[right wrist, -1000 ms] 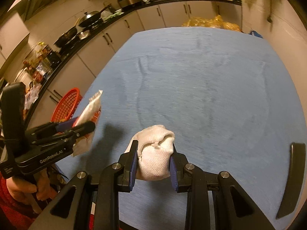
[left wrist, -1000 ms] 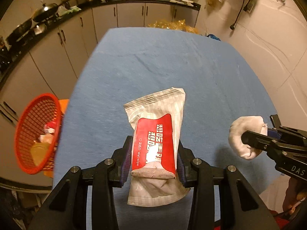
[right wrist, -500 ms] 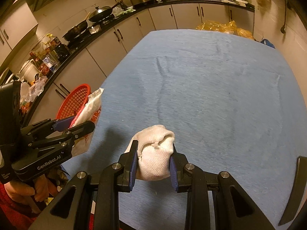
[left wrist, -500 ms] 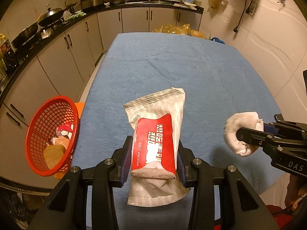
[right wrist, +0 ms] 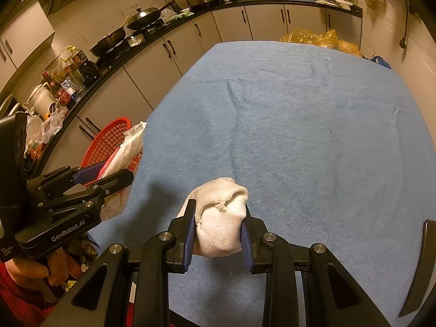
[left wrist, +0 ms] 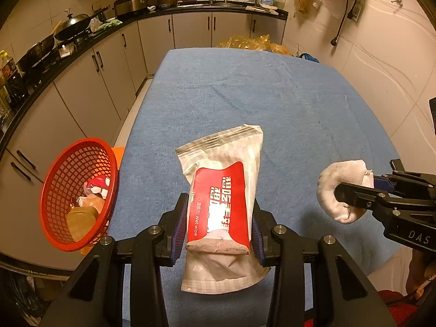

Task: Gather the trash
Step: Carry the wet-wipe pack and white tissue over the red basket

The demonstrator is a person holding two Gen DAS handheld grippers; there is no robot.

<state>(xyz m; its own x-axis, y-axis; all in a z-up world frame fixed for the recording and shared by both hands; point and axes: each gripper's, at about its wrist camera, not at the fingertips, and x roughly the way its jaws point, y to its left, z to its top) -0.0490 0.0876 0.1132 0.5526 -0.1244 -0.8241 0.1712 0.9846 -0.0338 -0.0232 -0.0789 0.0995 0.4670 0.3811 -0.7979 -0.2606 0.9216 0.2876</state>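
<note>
Your left gripper (left wrist: pixel 219 227) is clamped on a wet-wipe packet (left wrist: pixel 222 199), its jaws narrowed to the packet's width and gripping the lower half; the crimped top projects forward above the blue table (left wrist: pixel 245 95). Your right gripper (right wrist: pixel 218 224) is closed on a crumpled white tissue wad (right wrist: pixel 222 219), pads pressing both sides, above the table's near edge. The red basket (left wrist: pixel 73 188) sits beyond the table's left edge, tilted, with wrappers inside.
</note>
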